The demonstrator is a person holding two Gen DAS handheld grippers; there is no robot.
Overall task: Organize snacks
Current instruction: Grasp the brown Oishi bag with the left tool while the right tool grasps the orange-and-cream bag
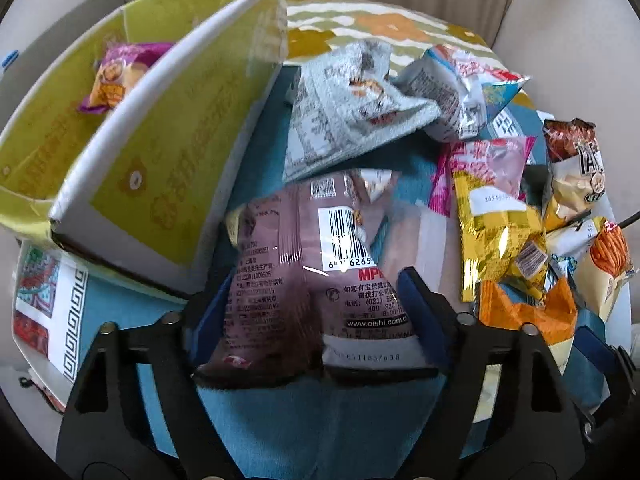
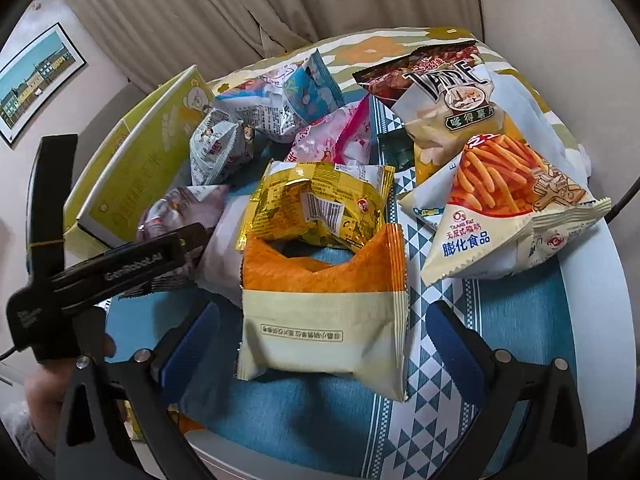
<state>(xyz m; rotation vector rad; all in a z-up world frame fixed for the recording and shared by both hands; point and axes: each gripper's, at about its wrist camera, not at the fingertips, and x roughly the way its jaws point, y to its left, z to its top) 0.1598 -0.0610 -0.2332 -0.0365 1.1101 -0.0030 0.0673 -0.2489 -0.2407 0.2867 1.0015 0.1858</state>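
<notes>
L tongs [image 1: 316, 312], bottom centre of the left wrist view: blue pads sit either side of a mauve snack bag [image 1: 308, 276] w/ barcode; pads look pressed against its sides, bag bulging between them, so clamped on it. Bag lies on the blue patterned cloth [image 1: 320, 420] over the bench.

Upper left of that view: green cardboard box [image 1: 160, 160], open top, w/ a purple-and-orange packet [image 1: 116, 76] inside. Upper centre: grey-white printed bag [image 1: 344, 120], crumpled silver-blue bag [image 1: 452, 88] to its right. Right side: pink packet [image 1: 492, 160], gold foil bag [image 1: 492, 232], orange-and-cream bag [image 1: 524, 312] at lower right, all piled touching each other.

R tongs [image 2: 324, 348], bottom of the right wrist view: pads wide apart, the orange-and-cream bag [image 2: 324, 308] between them but not touched on either side. Gold foil bag [image 2: 320, 208] rests on its top edge. Right: bag w/ orange sticks print [image 2: 508, 208]; above it a brown-and-white chip bag [image 2: 448, 96]. Pink packet [image 2: 336, 136] mid frame, grey-white bag [image 2: 218, 148] left of it, green box [image 2: 136, 160] further left. L tool body enters from the left edge, a hand [image 2: 32, 392] partly visible lower left.
</notes>
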